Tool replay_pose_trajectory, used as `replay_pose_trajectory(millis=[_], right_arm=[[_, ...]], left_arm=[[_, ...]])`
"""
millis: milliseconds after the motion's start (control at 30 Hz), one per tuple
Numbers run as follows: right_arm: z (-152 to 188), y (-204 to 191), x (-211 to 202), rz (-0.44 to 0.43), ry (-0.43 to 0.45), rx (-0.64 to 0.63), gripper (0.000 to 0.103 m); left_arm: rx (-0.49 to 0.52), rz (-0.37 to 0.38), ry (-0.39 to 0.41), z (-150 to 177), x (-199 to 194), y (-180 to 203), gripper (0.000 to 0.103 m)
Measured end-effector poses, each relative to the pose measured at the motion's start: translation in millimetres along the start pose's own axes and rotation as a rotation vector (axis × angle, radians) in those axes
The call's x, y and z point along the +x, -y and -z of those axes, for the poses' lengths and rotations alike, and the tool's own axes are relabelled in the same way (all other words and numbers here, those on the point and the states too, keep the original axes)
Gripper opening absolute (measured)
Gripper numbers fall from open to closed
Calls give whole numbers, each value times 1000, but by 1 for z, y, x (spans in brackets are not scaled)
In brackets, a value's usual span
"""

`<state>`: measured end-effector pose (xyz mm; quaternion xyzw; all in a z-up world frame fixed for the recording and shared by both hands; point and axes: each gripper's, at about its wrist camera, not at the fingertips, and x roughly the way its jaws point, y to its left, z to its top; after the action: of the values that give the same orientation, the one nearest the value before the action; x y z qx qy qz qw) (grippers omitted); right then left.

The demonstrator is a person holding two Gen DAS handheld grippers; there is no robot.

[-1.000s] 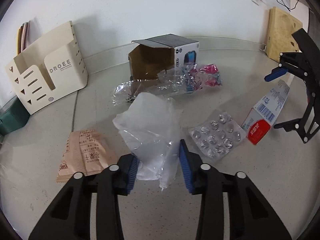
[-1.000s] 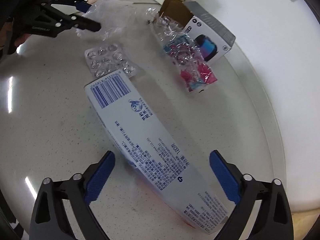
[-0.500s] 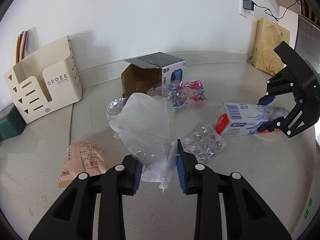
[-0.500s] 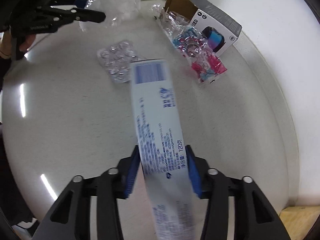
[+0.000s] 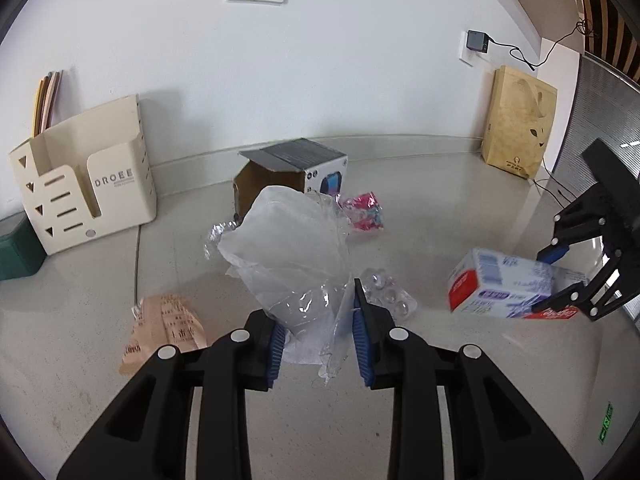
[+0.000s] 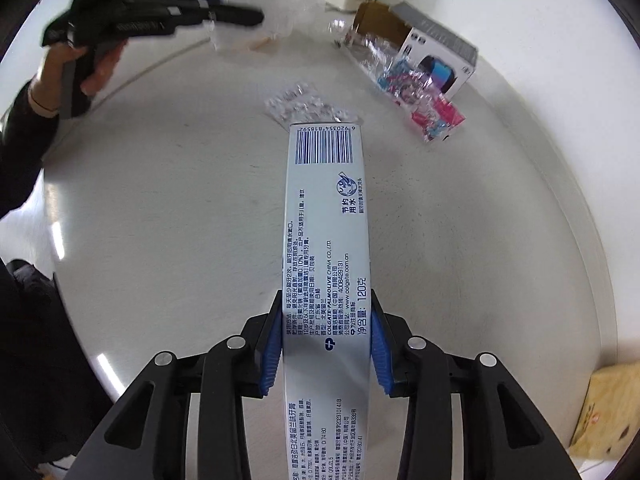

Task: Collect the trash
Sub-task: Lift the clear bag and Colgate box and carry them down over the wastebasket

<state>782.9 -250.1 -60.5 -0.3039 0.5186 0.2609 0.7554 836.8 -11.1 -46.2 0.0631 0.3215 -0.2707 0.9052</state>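
Observation:
My left gripper point(image 5: 318, 334) is shut on a crumpled clear plastic bag point(image 5: 288, 256) and holds it above the table. My right gripper point(image 6: 325, 336) is shut on a long white toothpaste box point(image 6: 326, 248), held off the table; it shows in the left wrist view point(image 5: 500, 286) at the right. An empty blister pack point(image 6: 304, 106) lies on the table beyond the box's end, and also beside my left gripper point(image 5: 386, 294). A pink-and-clear wrapper point(image 6: 416, 96) lies by an open cardboard box point(image 6: 424, 48).
A tan paper packet point(image 5: 166, 330) lies at the left. A cream file holder point(image 5: 84, 184) and a green box point(image 5: 16, 250) stand against the wall. A brown paper bag point(image 5: 518, 132) stands at the far right. The table edge curves round on the right point(image 6: 600, 280).
My right gripper closed on the toothpaste box and lifted it off the table. My left gripper closed tighter on the plastic bag and rose with it.

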Motion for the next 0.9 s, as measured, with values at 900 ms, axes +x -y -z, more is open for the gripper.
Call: replay_pose_trajectory(millis=[900], right_arm=[[140,-109,-113,79,264,201,42]], left_arm=[[178,155,41,115,-159,158,30]])
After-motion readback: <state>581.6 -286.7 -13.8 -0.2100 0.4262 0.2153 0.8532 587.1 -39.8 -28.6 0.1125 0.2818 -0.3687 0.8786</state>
